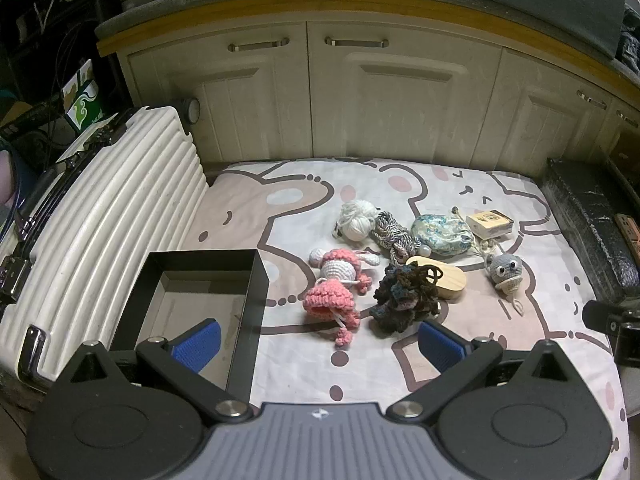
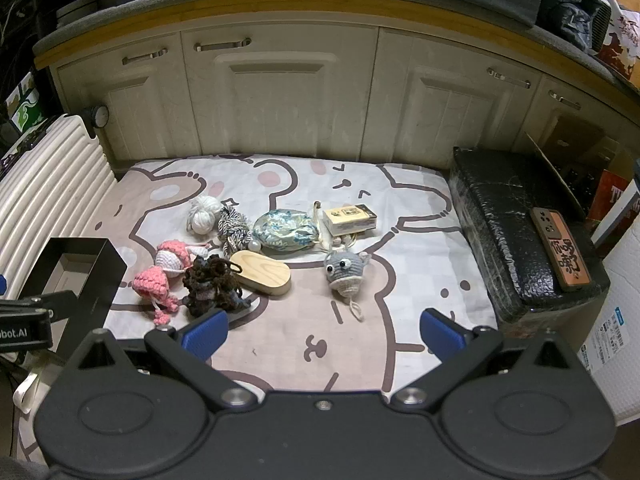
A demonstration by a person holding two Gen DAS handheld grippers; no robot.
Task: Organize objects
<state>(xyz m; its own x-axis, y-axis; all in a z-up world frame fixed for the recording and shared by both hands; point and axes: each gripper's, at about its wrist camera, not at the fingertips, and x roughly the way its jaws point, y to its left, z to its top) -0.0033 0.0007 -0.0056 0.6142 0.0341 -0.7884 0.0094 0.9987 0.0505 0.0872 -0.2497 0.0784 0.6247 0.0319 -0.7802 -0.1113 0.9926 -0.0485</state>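
Both grippers hover above a bed sheet [image 2: 420,280] printed with cartoon bears. The left gripper [image 1: 318,342] has its jaws spread wide and holds nothing; the right gripper [image 2: 324,334] is likewise wide apart and empty. A black box [image 1: 256,280], open on top, sits at the sheet's left edge. Just right of the box lies a pink crochet doll [image 1: 336,284], touching a dark yarn bundle [image 1: 404,296] that overlaps a wooden block [image 1: 444,282]. Farther from the box lies a grey crochet toy [image 2: 346,270].
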